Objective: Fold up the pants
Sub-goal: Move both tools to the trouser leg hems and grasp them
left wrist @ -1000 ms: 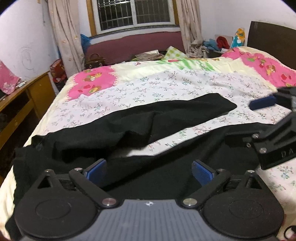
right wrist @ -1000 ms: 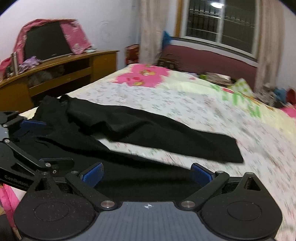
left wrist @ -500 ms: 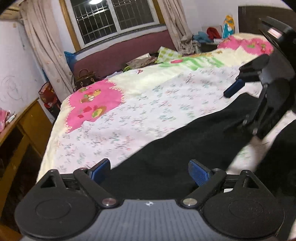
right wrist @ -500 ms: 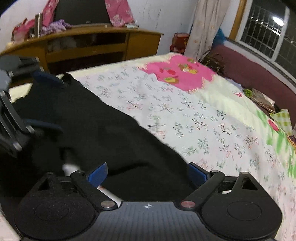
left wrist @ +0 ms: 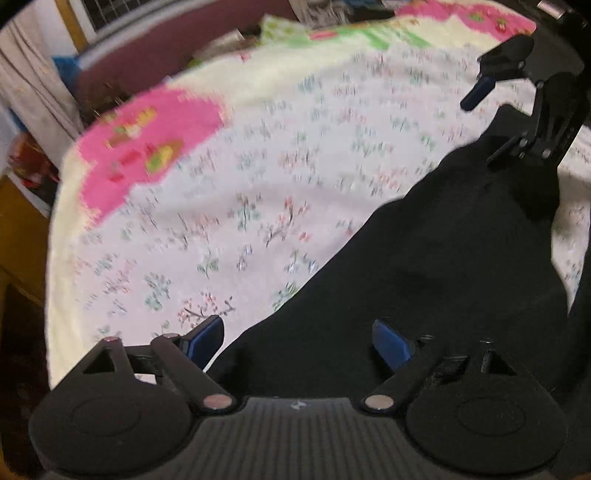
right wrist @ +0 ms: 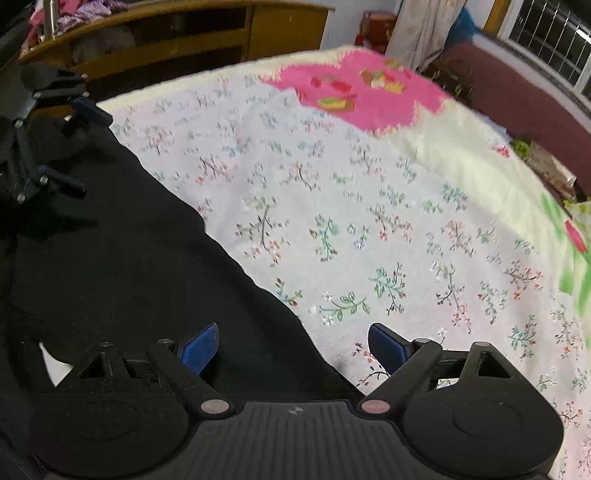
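Observation:
The black pants [left wrist: 436,266] lie spread on the floral bedspread [left wrist: 221,206]. My left gripper [left wrist: 297,341] is open, low over the near edge of the pants, its fingers straddling the fabric edge. My right gripper [right wrist: 291,345] is open too, low over the pants [right wrist: 122,258] where their edge meets the bedspread [right wrist: 369,221]. Each gripper shows in the other's view: the right gripper [left wrist: 491,110] at the far right over a pants end, the left gripper [right wrist: 79,147] at the far left. Neither holds fabric.
A wooden cabinet [right wrist: 166,40] stands beyond the bed's left side. A maroon ledge under the window [right wrist: 517,96] runs along the far side, with curtains [right wrist: 417,29]. The bed edge drops off at the left [left wrist: 51,258].
Both grippers have swung forward and down over the upper pant leg, closer to the fabric. The left view is blurred by motion. Both stayed open.

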Action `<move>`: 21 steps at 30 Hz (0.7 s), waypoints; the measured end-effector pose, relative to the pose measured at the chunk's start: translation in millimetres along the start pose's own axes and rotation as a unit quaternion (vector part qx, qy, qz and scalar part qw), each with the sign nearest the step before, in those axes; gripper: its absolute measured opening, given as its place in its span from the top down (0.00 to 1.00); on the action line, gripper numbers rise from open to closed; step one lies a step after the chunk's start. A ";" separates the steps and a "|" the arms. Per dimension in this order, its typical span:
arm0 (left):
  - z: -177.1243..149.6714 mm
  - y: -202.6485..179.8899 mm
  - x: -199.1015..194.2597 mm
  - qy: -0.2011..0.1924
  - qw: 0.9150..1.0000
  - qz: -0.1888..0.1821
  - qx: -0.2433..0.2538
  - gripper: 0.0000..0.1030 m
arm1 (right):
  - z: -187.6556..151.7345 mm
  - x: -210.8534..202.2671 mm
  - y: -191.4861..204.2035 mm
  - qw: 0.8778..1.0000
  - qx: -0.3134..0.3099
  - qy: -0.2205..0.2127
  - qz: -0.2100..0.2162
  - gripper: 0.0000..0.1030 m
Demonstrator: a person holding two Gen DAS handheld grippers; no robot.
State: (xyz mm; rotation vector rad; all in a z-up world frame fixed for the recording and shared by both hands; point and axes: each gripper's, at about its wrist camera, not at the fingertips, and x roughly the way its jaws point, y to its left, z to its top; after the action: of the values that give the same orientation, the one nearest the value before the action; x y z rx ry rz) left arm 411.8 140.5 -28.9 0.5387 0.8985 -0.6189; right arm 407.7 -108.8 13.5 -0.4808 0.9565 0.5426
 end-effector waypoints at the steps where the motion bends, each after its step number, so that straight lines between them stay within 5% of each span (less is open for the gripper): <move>1: 0.7 5.3 8.2 0.011 1.000 -0.016 0.001 0.12 | 2.3 5.3 -3.2 1.000 0.000 0.006 0.006 0.24; 5: -2.9 18.9 36.4 0.050 0.997 -0.061 0.001 0.14 | 7.8 25.2 -12.0 0.998 -0.007 0.037 0.040 0.23; 12: -7.3 27.2 54.0 0.062 0.994 -0.092 -0.007 0.13 | 4.5 51.3 -30.0 0.994 -0.010 0.086 0.073 0.25; 18: -10.3 32.3 56.1 0.063 0.993 -0.099 -0.014 0.10 | 4.5 54.4 -34.2 0.986 0.012 0.121 0.113 0.51; 21: -10.6 35.7 61.7 0.068 0.992 -0.102 -0.026 0.07 | -0.8 48.3 -43.1 0.983 0.043 0.138 0.109 0.83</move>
State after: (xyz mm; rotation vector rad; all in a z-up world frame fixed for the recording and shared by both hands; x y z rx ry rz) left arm 459.9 156.4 -80.1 0.4492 1.1039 -0.7478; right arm 456.6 -131.8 -22.1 -0.3805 1.3040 0.6399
